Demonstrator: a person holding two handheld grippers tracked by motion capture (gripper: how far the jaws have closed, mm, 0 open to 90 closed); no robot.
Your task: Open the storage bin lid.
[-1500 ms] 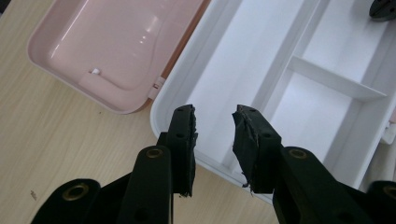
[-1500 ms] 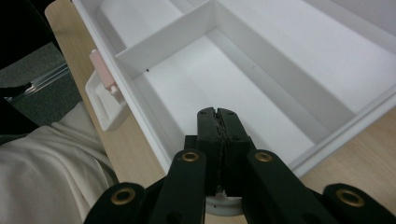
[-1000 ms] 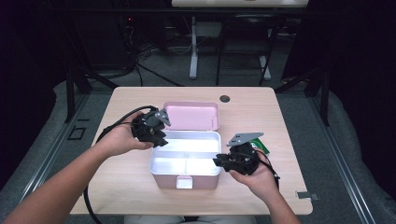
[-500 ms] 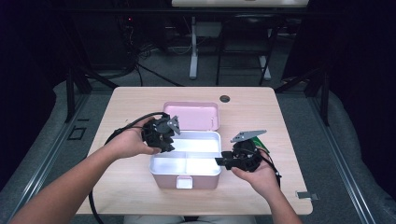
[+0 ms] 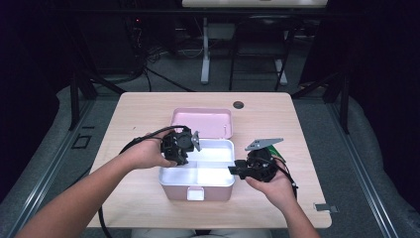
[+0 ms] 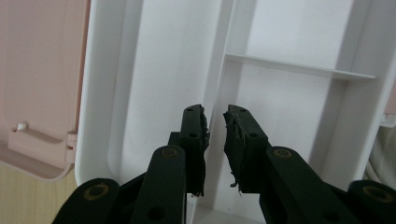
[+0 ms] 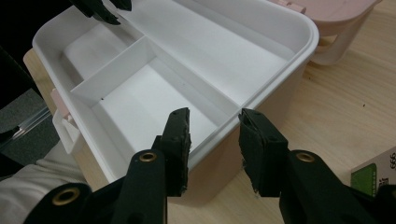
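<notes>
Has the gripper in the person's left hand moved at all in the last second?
Yes. The left gripper has come rightward from the table beside the lunch box to over the white tray, and its jaws have been closing astride a divider.

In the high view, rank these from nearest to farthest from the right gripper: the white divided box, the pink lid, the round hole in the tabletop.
Measured from the right gripper:
1. White divided box: right beside it, its near wall between the jaws.
2. Pink lid: behind the box, toward the table's far side.
3. Round hole: farthest, near the table's far edge.
</notes>
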